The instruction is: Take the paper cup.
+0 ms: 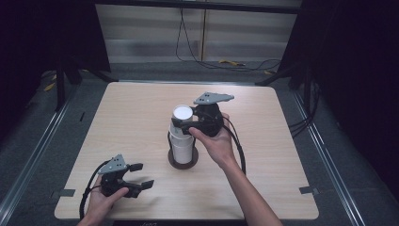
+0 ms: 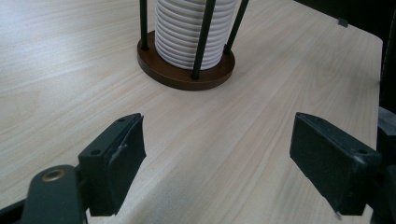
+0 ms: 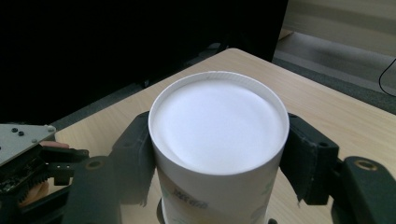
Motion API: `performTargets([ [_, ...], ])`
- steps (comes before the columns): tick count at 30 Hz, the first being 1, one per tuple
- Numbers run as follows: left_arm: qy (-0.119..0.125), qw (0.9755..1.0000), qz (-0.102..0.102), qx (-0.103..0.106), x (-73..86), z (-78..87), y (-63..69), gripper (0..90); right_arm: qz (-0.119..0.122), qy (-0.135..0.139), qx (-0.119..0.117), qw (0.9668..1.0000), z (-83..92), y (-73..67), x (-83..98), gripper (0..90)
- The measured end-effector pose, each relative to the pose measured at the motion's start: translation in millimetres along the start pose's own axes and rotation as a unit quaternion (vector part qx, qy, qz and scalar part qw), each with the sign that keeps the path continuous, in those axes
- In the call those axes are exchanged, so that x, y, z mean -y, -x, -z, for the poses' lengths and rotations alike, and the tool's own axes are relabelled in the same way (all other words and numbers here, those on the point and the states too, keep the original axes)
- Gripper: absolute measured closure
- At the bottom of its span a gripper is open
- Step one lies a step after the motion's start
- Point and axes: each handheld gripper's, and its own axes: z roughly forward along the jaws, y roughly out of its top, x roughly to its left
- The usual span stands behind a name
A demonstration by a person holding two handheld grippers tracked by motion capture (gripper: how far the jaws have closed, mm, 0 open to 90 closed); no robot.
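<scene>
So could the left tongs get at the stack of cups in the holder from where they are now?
Probably yes. The left tongs are open, with bare table between them and the cup stack. But the holder's dark rods fence its sides, and the right tongs already clamp the top cup.

Overhead light keeps the surface (image 1: 141,117) bright, surroundings go near black. Soft shadows, glare blows out the cup (image 3: 218,122) bottom, close-up jaws slightly blurry.

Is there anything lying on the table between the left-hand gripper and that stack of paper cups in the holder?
No, only bare wooden table lies between the left gripper and the cup stack, as the left gripper view shows.
</scene>
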Motion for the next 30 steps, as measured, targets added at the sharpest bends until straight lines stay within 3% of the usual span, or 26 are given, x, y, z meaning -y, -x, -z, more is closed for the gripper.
performTargets([
  [30,-0.003,1.0000,0.001,-0.001,0.4,-0.6,-0.6,18.1,-0.016,0.063,-0.028,0.9975,19.3,4.0,-9.2,35.2],
])
